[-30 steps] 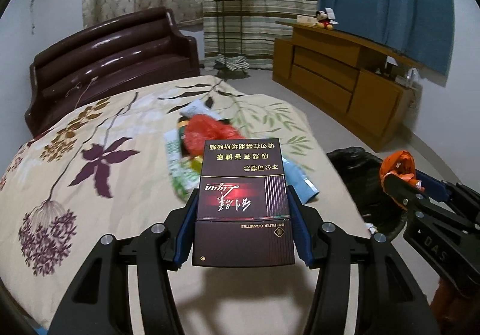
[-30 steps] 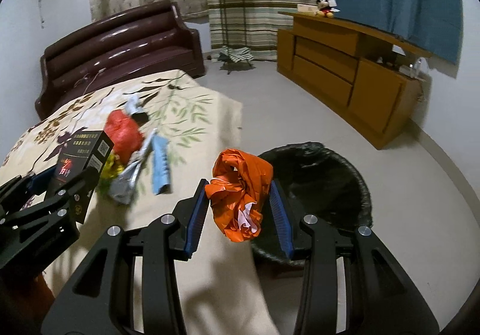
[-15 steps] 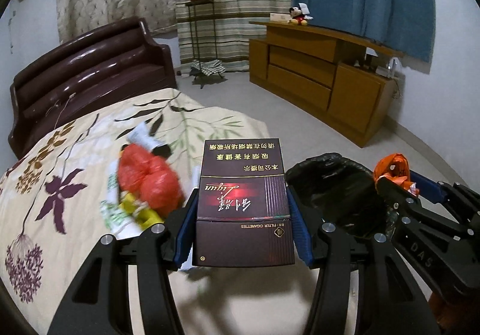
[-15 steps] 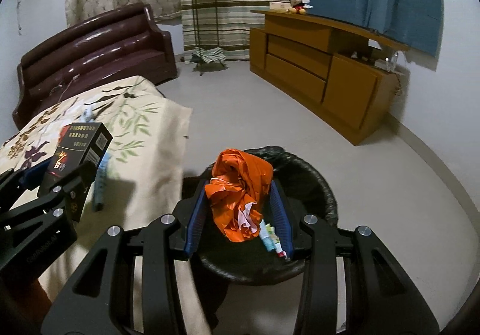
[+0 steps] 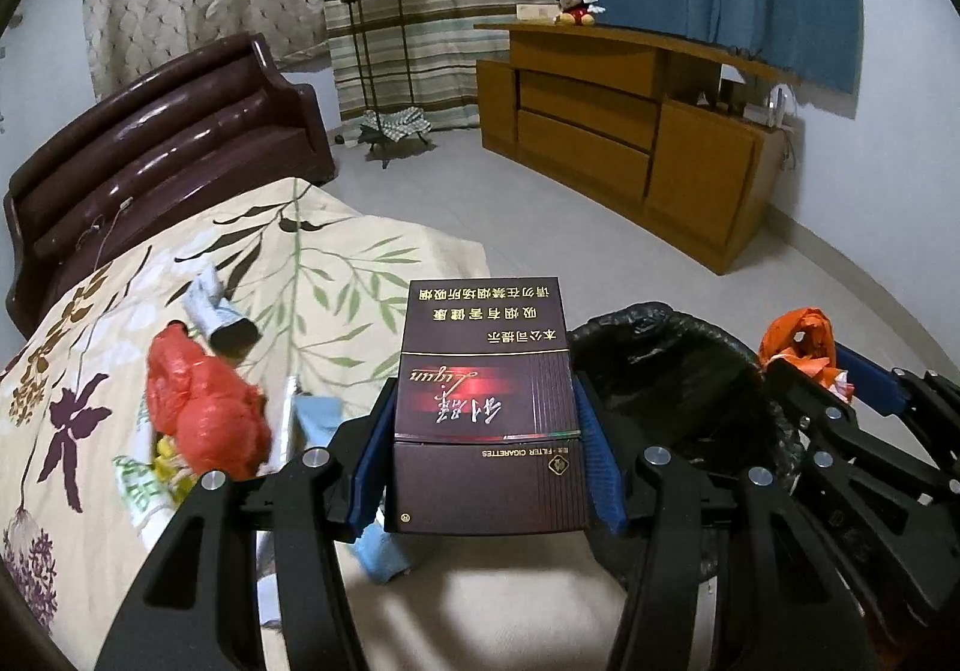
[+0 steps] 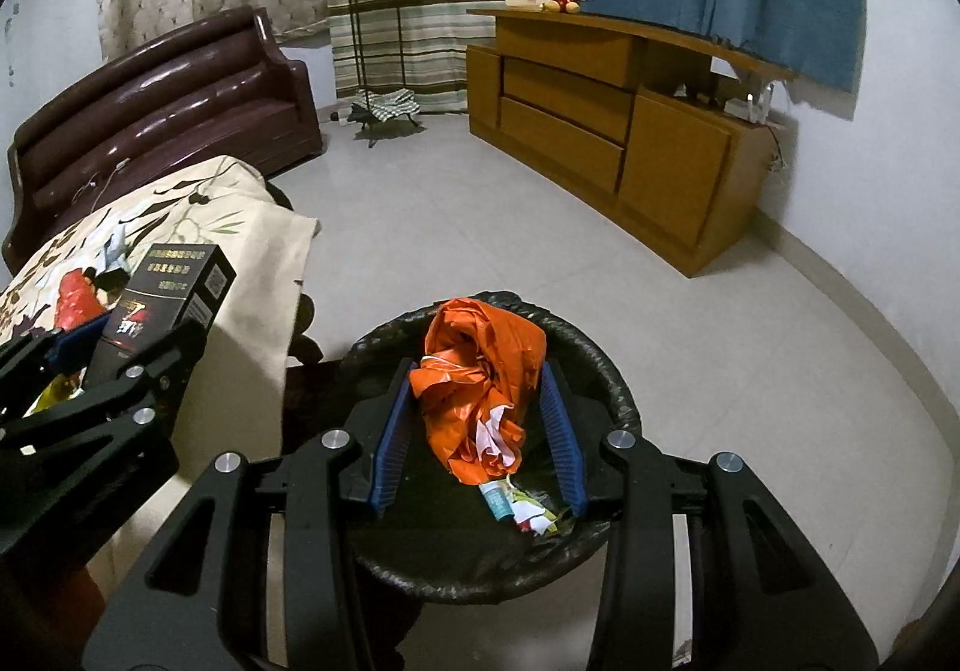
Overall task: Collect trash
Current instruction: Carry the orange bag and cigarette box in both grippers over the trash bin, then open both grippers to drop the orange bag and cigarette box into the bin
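The left gripper (image 5: pixel 486 431) is held level above the near edge of the bed (image 5: pixel 372 257), its blue pads (image 5: pixel 597 461) pressed against both long sides of a dark cigarette carton (image 5: pixel 485 407), which is gripped flat with its printed face up and its far end projecting forward past the fingertips; the right gripper (image 6: pixel 477 419) is held over the mouth of the black-lined trash bin (image 6: pixel 606 365), pointing forward and slightly down, and a crumpled orange plastic bag (image 6: pixel 480 371) sits between its pads (image 6: pixel 393 431), though a sliver of space shows on each side, so whether the bag is firmly clamped or already loose cannot be told; below the bag, scraps of paper and a small wrapper (image 6: pixel 501 503) are seen lying inside the bin; in the left wrist view the bin (image 5: pixel 654 335) stands on the floor just beside the bed, to the right of the carton, and the right gripper (image 5: pixel 828 365) with its orange load is seen above the bin's far rim; on the floral bedspread, more trash is left: a red plastic bag (image 5: pixel 201 401), a rolled paper piece (image 5: pixel 216 311), a light blue packet (image 5: pixel 318 413) and green-printed wrappers (image 5: pixel 141 491), all lying close together to the left of the carton.
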Demonstrator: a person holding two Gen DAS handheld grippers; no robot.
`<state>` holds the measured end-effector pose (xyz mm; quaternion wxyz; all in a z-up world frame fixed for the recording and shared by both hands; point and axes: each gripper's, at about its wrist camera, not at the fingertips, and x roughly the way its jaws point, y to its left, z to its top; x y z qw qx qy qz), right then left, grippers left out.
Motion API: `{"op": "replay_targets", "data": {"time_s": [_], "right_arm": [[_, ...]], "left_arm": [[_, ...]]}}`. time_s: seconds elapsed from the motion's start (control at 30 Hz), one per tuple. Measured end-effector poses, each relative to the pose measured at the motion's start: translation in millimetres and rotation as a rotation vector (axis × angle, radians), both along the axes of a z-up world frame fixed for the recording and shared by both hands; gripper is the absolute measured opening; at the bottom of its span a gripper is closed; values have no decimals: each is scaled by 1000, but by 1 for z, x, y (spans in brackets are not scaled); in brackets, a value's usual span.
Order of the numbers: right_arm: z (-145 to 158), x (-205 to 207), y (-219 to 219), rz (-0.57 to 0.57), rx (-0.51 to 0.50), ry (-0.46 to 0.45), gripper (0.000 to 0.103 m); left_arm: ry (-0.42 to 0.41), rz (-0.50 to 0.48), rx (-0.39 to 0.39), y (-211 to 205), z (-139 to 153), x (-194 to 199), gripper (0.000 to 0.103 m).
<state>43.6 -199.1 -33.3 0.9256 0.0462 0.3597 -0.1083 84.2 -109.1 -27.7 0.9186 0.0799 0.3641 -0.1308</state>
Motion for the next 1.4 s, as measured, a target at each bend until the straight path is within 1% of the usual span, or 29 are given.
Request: {"op": "replay_targets", "data": {"time_s": [0.4,0.67,0.7,0.8,0.9,0.97,1.4], "right_arm": [[-10,14,-22,-22,19,10,40],[-14,20,-26,-30,23,15,40],[-14,20,-27,-32,24,15,41],[-16,21,-29,-35,31,19,42],[-16,20,-28,-42,30,14,55],[-15,20,-29,-44,30,11,55],[-13,14,-35,-62,31,13,55]], "left_arm": [[15,-24,40,-26,-6,17,55],[23,-25,64,-31,-9,21,55],[26,-24,66,-31,-10,21,56],[26,-21,65,-32,-9,23,62],[28,-23,65,-33,-8,24,66],[27,-24,64,-33,-8,24,68],[28,-23,59,-31,-7,23,68]]}}
